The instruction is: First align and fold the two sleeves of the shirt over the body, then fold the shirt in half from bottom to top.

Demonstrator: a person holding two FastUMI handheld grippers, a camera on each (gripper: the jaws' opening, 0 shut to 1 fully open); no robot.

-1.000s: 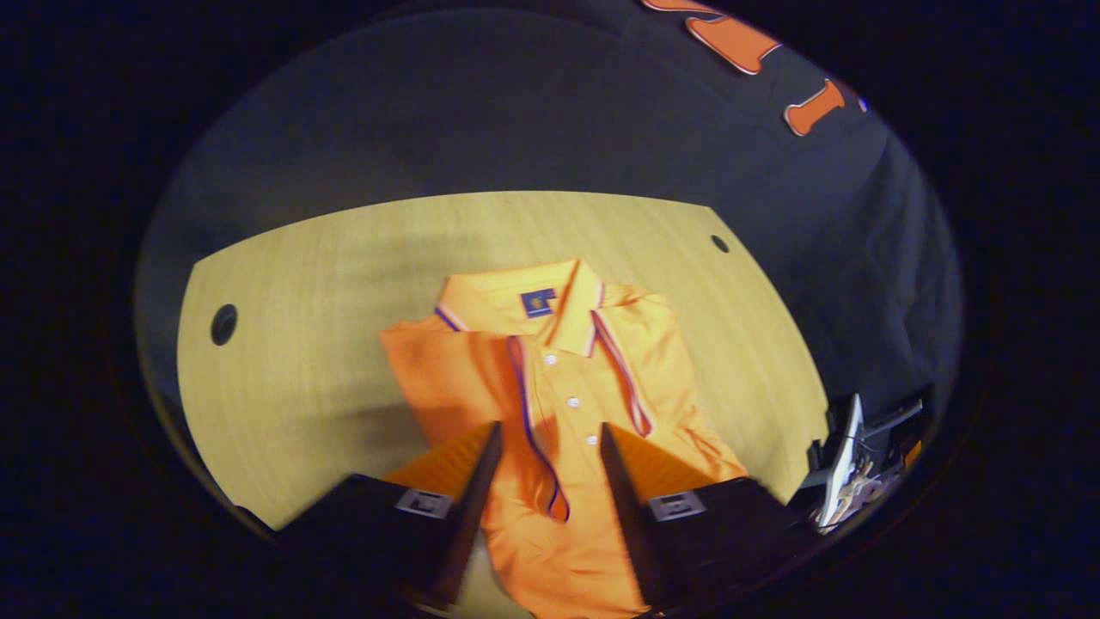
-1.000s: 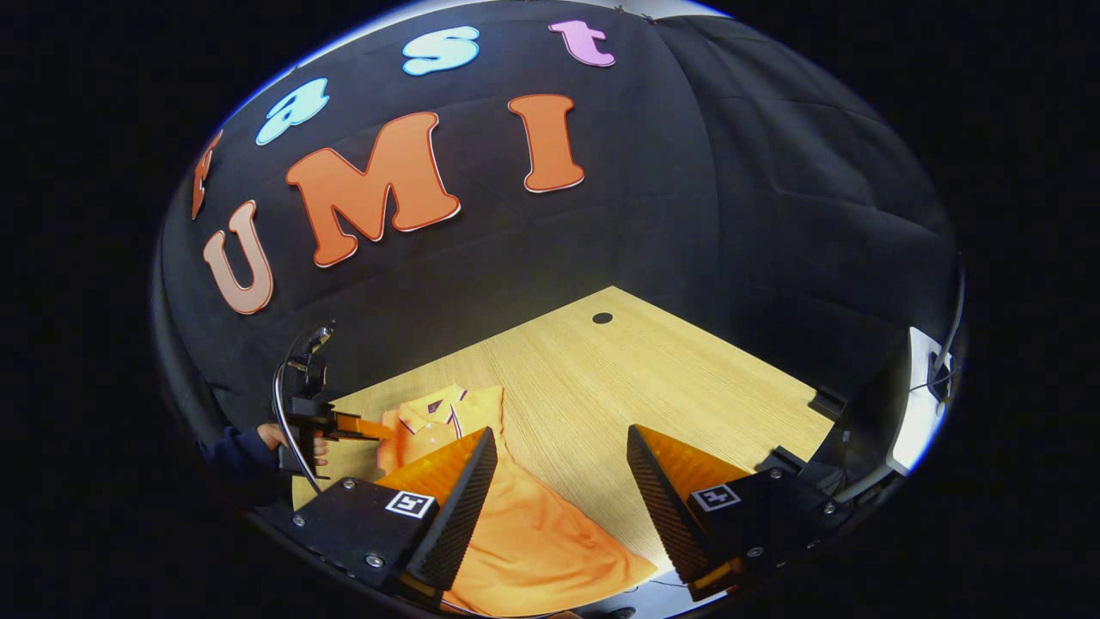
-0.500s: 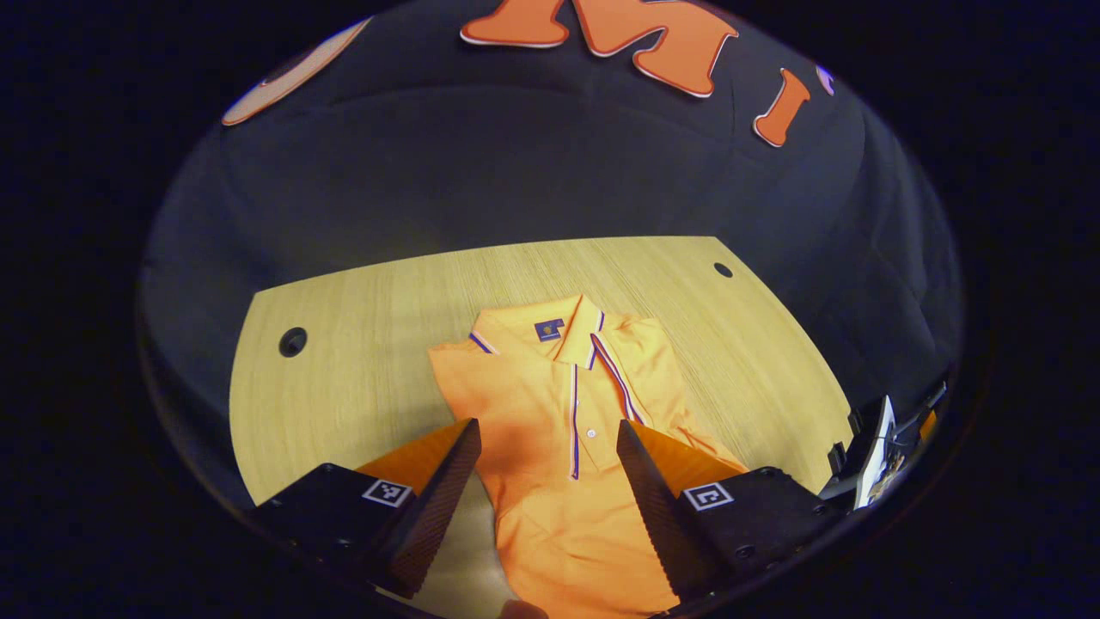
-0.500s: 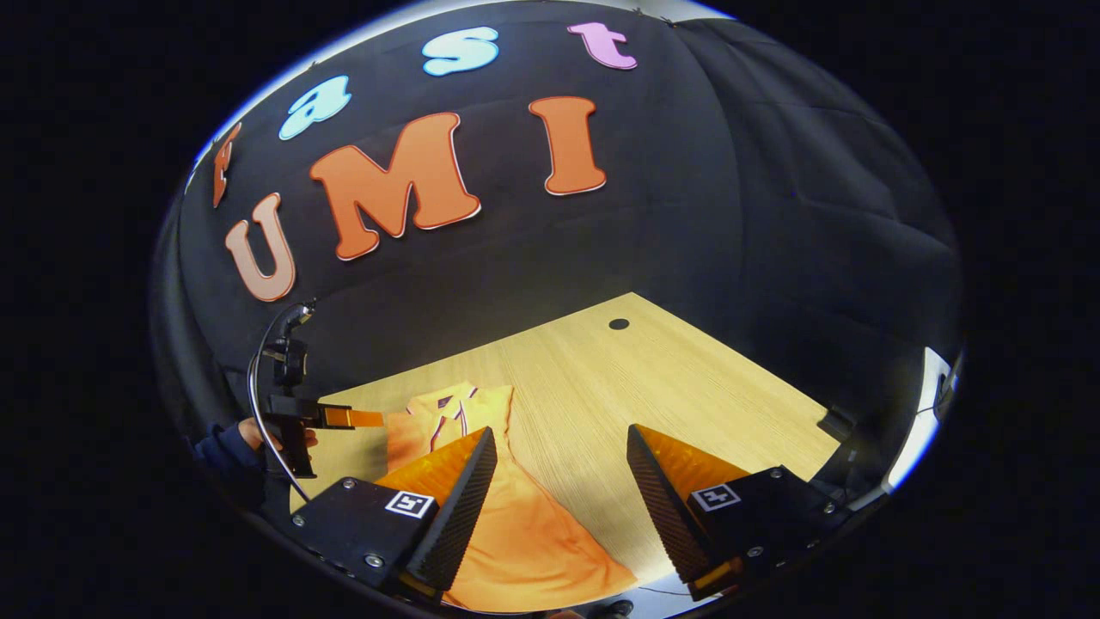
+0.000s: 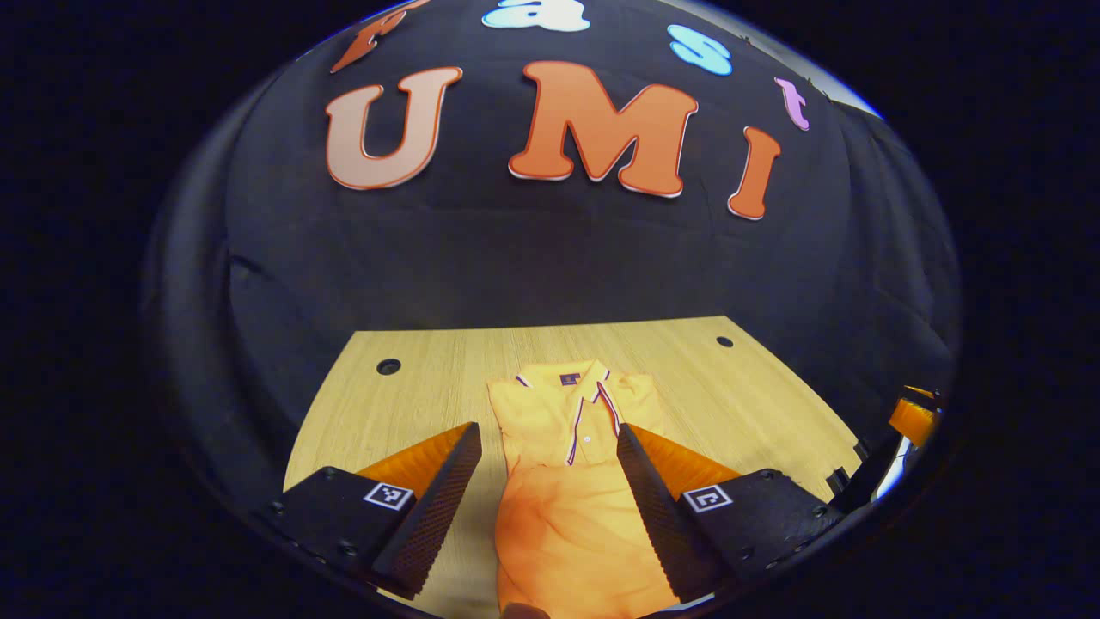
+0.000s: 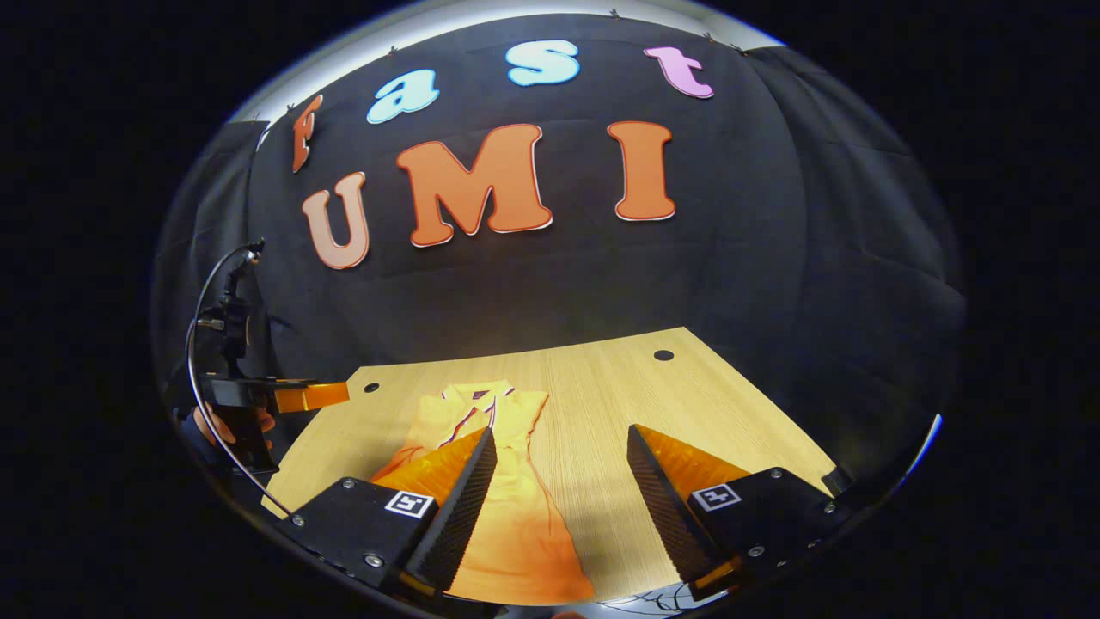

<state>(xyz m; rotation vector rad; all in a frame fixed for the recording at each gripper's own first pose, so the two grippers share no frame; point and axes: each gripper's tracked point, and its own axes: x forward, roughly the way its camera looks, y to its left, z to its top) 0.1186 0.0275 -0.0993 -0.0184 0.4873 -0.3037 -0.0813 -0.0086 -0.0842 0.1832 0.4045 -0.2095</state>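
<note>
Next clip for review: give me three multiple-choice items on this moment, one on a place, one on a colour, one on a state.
1. Where does the shirt lie?
A. on the table
B. on the floor
C. on a chair

2. What colour is the shirt?
A. green
B. orange
C. white

3. How do the left hand-held gripper and the right hand-held gripper stand?
A. both shut on the shirt
B. one shut on the collar
C. both open, holding nothing

Key: 1 A, it lies flat on the wooden top; 2 B, orange cloth with striped collar trim; 3 C, each view shows a wide gap between the fingers.

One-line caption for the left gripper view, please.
Open left gripper above the orange polo shirt, sleeves folded in, lying on the wooden table.
</note>
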